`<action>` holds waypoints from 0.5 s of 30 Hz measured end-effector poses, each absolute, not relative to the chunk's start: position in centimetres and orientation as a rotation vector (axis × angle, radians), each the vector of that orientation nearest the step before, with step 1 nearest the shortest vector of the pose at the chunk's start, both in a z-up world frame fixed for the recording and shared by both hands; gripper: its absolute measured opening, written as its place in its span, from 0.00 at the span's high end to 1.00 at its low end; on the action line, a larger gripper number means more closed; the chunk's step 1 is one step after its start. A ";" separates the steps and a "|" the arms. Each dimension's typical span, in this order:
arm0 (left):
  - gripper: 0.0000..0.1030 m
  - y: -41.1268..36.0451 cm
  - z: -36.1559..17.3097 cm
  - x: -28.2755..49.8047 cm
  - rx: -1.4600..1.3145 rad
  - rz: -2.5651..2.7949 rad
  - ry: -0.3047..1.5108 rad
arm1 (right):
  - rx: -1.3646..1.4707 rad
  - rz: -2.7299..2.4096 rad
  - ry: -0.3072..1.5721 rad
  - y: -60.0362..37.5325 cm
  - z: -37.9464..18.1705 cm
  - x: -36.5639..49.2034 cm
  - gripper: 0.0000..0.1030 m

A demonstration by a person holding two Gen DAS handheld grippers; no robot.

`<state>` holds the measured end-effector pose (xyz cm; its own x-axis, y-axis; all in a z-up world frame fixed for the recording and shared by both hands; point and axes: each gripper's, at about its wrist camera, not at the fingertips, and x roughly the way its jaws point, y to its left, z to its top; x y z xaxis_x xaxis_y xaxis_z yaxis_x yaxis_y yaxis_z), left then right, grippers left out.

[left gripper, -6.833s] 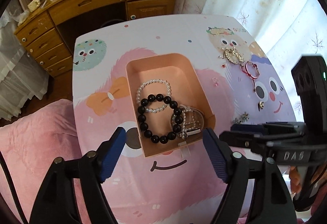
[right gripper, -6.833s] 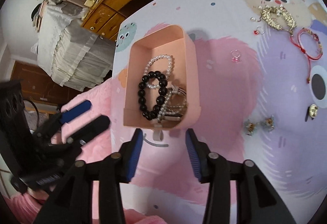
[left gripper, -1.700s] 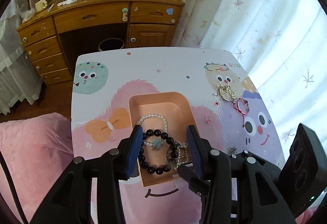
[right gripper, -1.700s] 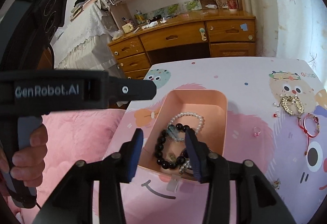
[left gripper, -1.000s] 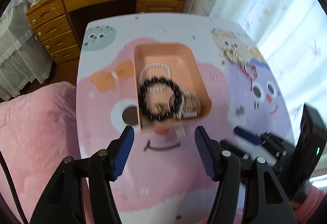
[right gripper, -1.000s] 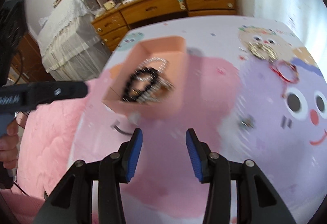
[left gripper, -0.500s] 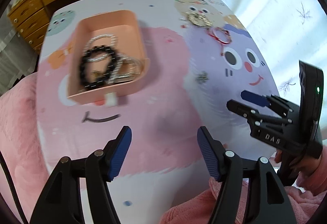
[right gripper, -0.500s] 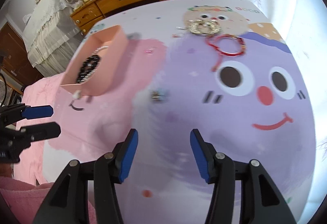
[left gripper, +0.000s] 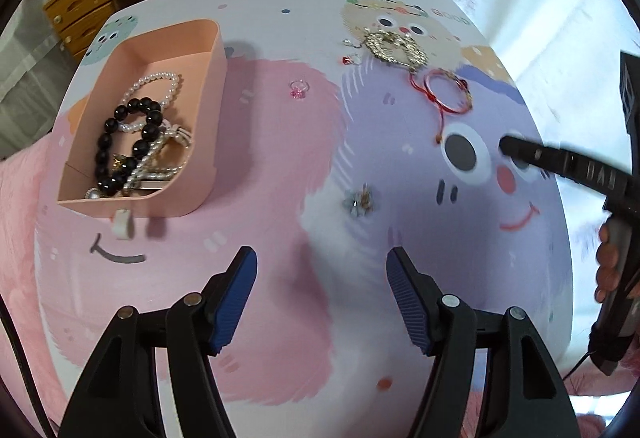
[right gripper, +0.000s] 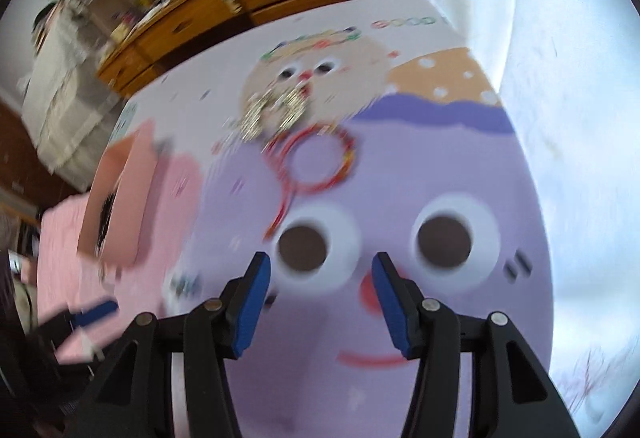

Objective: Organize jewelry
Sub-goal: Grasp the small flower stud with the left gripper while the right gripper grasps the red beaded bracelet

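Left wrist view: the left tongs hang released and empty over the bench; the small brooch lies just ahead of them, and the pink tray sits ahead-left, already holding bracelets. Right wrist view, blurred: the right tongs are released and empty, the red bracelet ahead. Best to straddle one piece squarely before closing.
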<state>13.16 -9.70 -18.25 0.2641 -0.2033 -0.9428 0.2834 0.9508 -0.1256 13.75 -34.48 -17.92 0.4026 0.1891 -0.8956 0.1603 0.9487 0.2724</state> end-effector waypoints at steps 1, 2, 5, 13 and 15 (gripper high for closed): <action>0.36 -10.0 -18.5 13.3 0.062 -0.316 1.256 | 0.346 0.010 1.151 -35.2 -18.0 14.8 0.49; 0.36 -10.3 -18.8 13.4 0.049 -0.299 1.247 | 0.345 0.008 1.144 -35.5 -18.0 15.3 0.49; 0.36 -10.9 -19.5 13.6 0.044 -0.267 1.231 | 0.312 0.012 1.125 -36.3 -18.2 17.7 0.51; 0.36 -12.7 -20.7 13.3 0.056 -0.237 1.173 | 0.163 0.072 1.130 -35.8 -20.3 21.2 0.68; 0.36 -13.0 -21.0 13.3 0.049 -0.230 1.166 | 0.136 0.081 1.120 -35.4 -20.5 21.3 0.71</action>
<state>13.27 -13.02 -20.95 0.3731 -0.1545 -0.9148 0.2052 0.9754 -0.0811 21.30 -35.43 -20.45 0.4343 0.1334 -0.8909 0.0034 0.9887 0.1497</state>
